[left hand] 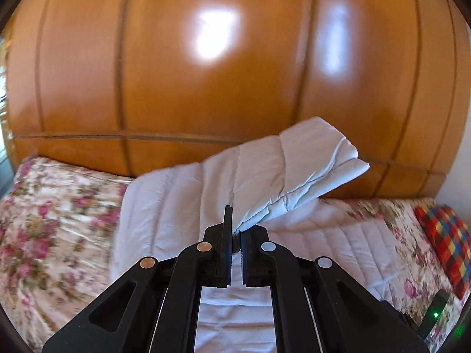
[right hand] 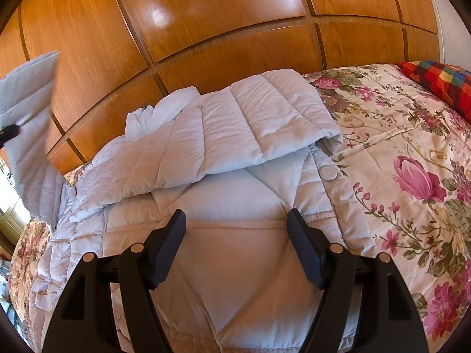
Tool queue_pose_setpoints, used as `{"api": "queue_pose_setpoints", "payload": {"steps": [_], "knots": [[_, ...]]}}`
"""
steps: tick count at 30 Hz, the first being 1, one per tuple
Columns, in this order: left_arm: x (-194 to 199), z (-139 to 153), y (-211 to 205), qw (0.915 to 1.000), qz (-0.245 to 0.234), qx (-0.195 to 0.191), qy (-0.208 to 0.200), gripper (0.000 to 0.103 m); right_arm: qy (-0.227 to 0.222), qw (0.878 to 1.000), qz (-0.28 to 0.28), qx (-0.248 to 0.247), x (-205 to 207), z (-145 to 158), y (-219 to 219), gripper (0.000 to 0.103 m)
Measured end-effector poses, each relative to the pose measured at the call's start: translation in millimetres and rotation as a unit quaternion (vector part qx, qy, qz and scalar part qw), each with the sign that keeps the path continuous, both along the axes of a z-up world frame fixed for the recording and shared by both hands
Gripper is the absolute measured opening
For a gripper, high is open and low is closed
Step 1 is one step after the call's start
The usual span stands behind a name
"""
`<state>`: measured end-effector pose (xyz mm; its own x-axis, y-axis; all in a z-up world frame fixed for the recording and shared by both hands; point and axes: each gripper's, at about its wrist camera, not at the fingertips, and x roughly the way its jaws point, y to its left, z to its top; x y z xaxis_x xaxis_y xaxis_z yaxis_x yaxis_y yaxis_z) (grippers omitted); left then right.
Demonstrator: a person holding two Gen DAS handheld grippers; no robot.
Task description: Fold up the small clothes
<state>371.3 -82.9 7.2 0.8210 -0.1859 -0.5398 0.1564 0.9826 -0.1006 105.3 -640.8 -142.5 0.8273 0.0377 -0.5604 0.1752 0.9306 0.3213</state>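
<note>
Quilted pale-blue fabric is pinched at the tip of your left tool point(left hand: 235, 242): its jaws are clamped on a bunched end of the jacket's sleeve point(left hand: 294, 176), which stands up off the bed point(left hand: 44, 235) with its free end in the air. Your grip takes only a small gather of cloth at the very tips, so it could slip out if you swing fast, and the sleeve would drop crooked. The puffy fill is also springy, I judge; laid over, the fold may lift back open unless it is pressed flat.

Your right tool point(right hand: 237, 247) hangs over the jacket point(right hand: 235, 206) with jaws wide and nothing between them. It holds nothing down, so a pull on the sleeve could drag the whole body across the bedspread and spoil the fold already made.

The left view shows the grip itself and the sleeve's free end, but little of the jacket's body. A dark device point(left hand: 435, 314) with a green light lies at the lower right of that view; the right view does not show it.

The right view shows what the left cannot: the other sleeve point(right hand: 250, 123) already folded across the chest, a snap point(right hand: 328, 173) on the front edge, and the lifted sleeve only as a blur at the far left. Farther off, both show a checked pillow point(right hand: 438, 82) and the wooden panels point(right hand: 206, 14) behind the bed.
</note>
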Motion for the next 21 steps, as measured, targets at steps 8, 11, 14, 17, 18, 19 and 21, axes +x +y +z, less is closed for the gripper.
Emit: {"api": "queue_pose_setpoints", "payload": {"steps": [8,11,14,17,18,19,21], "knots": [[17.7,-56.5,-74.6,0.9978,-0.032,0.031,0.048,0.003,-0.003,1.000,0.001,0.006,-1.0,-0.3,-1.7,0.071],[21.6,-75.9,-85.8,0.9968,-0.035,0.041,0.060,0.003,-0.003,1.000,0.001,0.006,-0.8,-0.4,-1.7,0.071],[23.3,-89.9,-91.7,0.9961,-0.036,0.035,0.073,0.003,-0.003,1.000,0.000,0.004,-0.5,-0.5,-0.8,0.071],[25.8,-101.1,-100.4,0.9940,-0.057,0.039,0.085,0.009,-0.004,1.000,0.001,0.004,-0.6,-0.6,-0.7,0.071],[24.5,-104.1,-101.7,0.9933,-0.065,0.043,0.085,0.023,-0.004,1.000,0.001,0.005,-0.5,-0.7,-1.1,0.071],[21.6,-106.3,-100.4,0.9930,-0.070,0.048,0.082,0.040,-0.005,1.000,0.001,0.007,-0.5,-0.9,-1.7,0.071],[13.5,-107.5,-94.8,0.9933,-0.071,0.056,0.071,0.060,-0.006,1.000,0.001,0.007,-1.2,-0.8,-2.0,0.071]]}}
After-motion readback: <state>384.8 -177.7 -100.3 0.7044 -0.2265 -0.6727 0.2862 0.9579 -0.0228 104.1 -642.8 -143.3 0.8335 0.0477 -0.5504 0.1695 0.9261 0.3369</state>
